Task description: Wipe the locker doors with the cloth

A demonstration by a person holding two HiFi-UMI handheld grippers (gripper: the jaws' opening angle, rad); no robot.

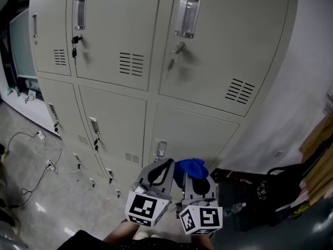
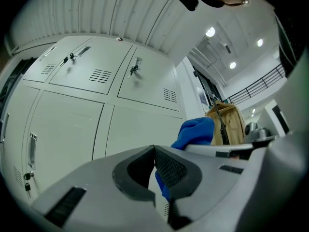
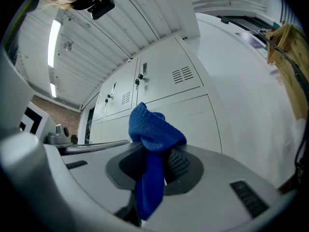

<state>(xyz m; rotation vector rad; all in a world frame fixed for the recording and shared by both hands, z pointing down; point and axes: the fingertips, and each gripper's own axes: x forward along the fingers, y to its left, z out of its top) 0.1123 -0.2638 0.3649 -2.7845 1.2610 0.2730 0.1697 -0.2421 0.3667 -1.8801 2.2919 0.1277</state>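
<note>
At the far left, some thin cables [image 1: 44, 155] lie on the floor, well apart from us, so they are no obstacle for the work. Next comes the block of pale lockers [image 1: 114, 30], and its locker doors [image 1: 192, 134] are all closed, with handles and keys on them; closed doors give a flat face for wiping. We hold both tools low, in front of the bottom row and not touching it. The left gripper [image 1: 162, 168] has its two jaws brought together with nothing between them, as its own view [image 2: 154, 151] shows; we judge it has no job now and only keeps company. Just beside it, the right gripper [image 1: 193, 177] is clamped on the blue cloth [image 1: 191, 166], which bunches above the jaws and hangs down between them [image 3: 153, 134], so a soft pad sticks out forward to meet the metal. The cloth is near the doors, but no wiping contact is made yet. At the far right a black bag [image 1: 270, 191] stands by the wall.
</note>
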